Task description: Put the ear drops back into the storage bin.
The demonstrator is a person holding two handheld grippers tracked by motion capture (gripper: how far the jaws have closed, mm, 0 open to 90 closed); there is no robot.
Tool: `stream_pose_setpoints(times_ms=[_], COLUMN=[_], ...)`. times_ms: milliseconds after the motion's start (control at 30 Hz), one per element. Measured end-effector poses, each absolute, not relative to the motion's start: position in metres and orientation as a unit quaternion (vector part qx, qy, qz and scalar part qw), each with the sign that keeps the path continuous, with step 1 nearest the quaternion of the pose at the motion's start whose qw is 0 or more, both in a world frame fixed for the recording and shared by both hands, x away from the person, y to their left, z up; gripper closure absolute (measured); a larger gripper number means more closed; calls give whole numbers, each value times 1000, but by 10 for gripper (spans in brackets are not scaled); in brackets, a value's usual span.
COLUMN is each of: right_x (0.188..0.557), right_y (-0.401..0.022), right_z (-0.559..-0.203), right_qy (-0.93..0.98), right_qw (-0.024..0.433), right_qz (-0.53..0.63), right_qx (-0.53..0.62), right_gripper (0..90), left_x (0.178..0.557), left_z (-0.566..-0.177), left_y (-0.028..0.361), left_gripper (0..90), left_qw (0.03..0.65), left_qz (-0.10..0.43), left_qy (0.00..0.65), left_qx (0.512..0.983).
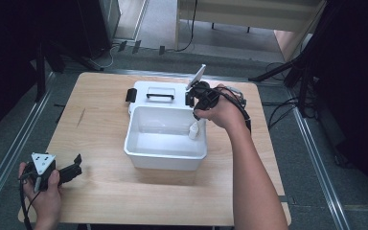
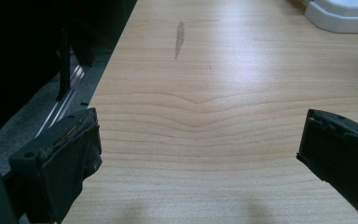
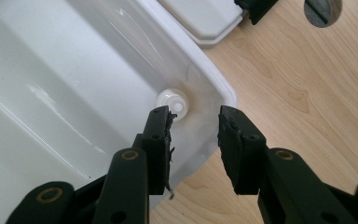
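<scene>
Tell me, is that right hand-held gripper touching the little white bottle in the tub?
Cannot tell. In the right gripper view the right hand-held gripper hangs open above the small white bottle in the tub; one jaw overlaps its cap, so any gap is hidden.

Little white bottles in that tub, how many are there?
1. A single small white bottle stands upright in the white tub's right corner, near the person, with the right gripper open just above it. The rest of the tub's floor looks bare.

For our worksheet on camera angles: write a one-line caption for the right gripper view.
Open right gripper poised above a small white bottle standing in the corner of a white tub.
</scene>
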State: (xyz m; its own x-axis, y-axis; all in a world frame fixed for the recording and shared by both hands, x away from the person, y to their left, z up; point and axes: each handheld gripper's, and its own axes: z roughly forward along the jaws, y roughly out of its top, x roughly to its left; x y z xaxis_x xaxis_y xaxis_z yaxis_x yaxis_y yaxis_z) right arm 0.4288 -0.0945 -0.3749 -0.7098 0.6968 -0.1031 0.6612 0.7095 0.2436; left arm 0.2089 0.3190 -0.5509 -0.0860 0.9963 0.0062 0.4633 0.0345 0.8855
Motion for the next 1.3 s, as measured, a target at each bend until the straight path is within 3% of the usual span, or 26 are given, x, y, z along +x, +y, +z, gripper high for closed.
stream_pose_setpoints(times_ms=[633,1000,1233,1300], right_x=[422,413,399,395], right_y=[-148,-176,-195,-201], right_z=[-361,-372,-386,-391], right_qy=[902,878,853,842], right_qw=[99,105,120,114], right_qz=[110,111,139,157], right_qx=[406,453,489,503], right_gripper=[598,339,14,0], left_x=[209,209,209,209], left_z=[-551,-551,-551,-551], left_y=[319,319,319,319], left_gripper=[0,0,0,0], left_qw=[346,347,346,346], left_qz=[383,383,383,384], left_qy=[630,629,629,628], left_qx=[581,581,582,582])
